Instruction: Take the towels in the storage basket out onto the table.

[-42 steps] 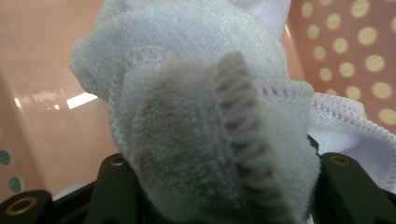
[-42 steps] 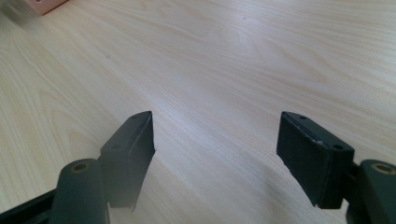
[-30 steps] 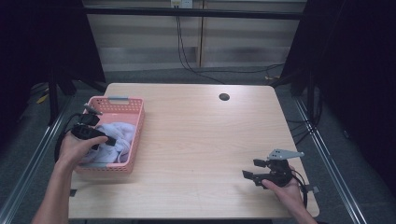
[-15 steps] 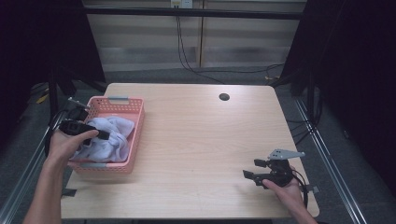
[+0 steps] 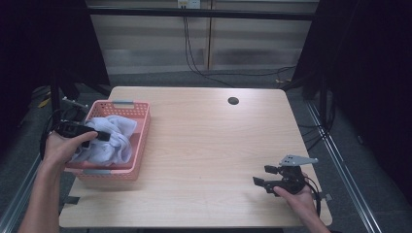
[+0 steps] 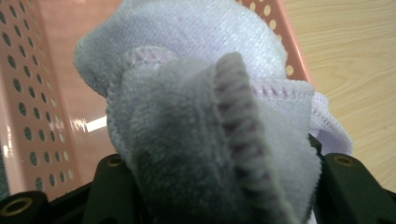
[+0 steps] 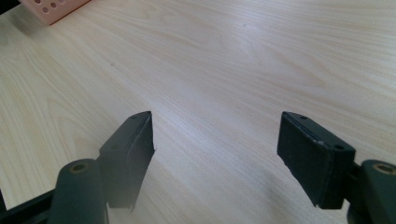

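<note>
Towel [image 5: 109, 138] is rising out of the pink basket [image 5: 141, 141] at the table's [image 5: 209, 145] left edge, bunched between the left tool's [image 5: 99, 137] jaws, which are pinching it; lifted since a second ago, it is nearly clear. Right tool [image 5: 266, 175] is resting spread, idle.

The pale lilac terry cloth [image 6: 201, 140] looks soft and fuzzy, with a stitched hem. The pink perforated plastic basket [image 6: 46, 93] shines slightly. The light wood-grain worktop [image 7: 224, 70] is smooth and matt. The black claw pads [image 7: 310, 156] look matt plastic.
</note>
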Demonstrator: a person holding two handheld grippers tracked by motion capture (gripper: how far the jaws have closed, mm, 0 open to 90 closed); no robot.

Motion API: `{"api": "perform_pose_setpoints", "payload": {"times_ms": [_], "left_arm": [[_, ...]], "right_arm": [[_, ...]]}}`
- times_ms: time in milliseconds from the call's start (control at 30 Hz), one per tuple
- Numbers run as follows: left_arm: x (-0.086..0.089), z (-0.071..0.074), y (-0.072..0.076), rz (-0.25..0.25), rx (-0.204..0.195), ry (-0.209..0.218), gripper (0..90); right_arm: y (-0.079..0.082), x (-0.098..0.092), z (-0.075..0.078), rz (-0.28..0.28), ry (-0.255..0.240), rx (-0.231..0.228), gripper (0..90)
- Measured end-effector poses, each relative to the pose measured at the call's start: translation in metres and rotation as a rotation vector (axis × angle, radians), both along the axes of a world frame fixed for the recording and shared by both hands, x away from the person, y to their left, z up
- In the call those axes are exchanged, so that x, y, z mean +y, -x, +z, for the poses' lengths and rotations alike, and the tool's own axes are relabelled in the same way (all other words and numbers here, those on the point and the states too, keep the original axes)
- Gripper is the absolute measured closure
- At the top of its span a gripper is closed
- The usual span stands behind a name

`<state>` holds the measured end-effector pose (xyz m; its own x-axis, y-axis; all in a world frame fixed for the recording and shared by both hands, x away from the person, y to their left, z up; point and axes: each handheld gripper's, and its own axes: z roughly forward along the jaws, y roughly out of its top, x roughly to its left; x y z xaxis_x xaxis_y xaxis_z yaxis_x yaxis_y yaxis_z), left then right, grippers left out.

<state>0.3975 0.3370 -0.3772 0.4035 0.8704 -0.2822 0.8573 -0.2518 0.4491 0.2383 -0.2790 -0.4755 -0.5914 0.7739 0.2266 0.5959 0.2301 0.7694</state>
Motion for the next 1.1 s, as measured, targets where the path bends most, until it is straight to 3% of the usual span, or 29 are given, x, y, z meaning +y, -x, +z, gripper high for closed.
{"api": "perform_pose_setpoints", "payload": {"times_ms": [33, 233, 300, 433, 767, 900, 933, 1033, 1100], "left_arm": [[-0.001, 0.003, 0.000, 0.028, -0.009, 0.019, 44.6], [0.000, 0.013, 0.001, 0.018, -0.028, 0.013, 44.6], [0.000, 0.018, 0.002, 0.018, -0.057, 0.015, 44.7], [-0.002, 0.026, 0.002, 0.012, -0.061, 0.010, 44.7], [-0.007, 0.045, 0.005, -0.001, -0.106, 0.031, 44.7], [-0.008, 0.053, 0.006, -0.006, -0.122, 0.052, 44.7], [-0.010, 0.054, 0.006, 0.013, -0.129, 0.065, 44.8], [-0.012, 0.058, 0.006, -0.018, -0.131, 0.062, 44.8], [-0.015, 0.059, 0.006, -0.004, -0.137, 0.078, 44.8]], "right_arm": [[0.000, 0.000, 0.000, 0.000, -0.001, 0.000, 27.0], [0.000, -0.001, 0.001, -0.003, -0.004, 0.001, 26.7], [0.001, -0.001, 0.001, -0.004, -0.004, 0.003, 26.7], [0.001, -0.001, 0.001, -0.003, -0.003, -0.002, 26.7], [0.001, 0.000, 0.001, -0.003, -0.005, 0.003, 26.7], [0.001, -0.001, 0.001, -0.001, -0.007, 0.000, 26.7], [0.001, -0.001, 0.001, -0.001, -0.008, 0.001, 26.7], [0.000, 0.000, 0.001, 0.002, -0.005, 0.002, 26.7], [0.000, 0.000, 0.000, 0.005, -0.002, 0.000, 26.7]]}}
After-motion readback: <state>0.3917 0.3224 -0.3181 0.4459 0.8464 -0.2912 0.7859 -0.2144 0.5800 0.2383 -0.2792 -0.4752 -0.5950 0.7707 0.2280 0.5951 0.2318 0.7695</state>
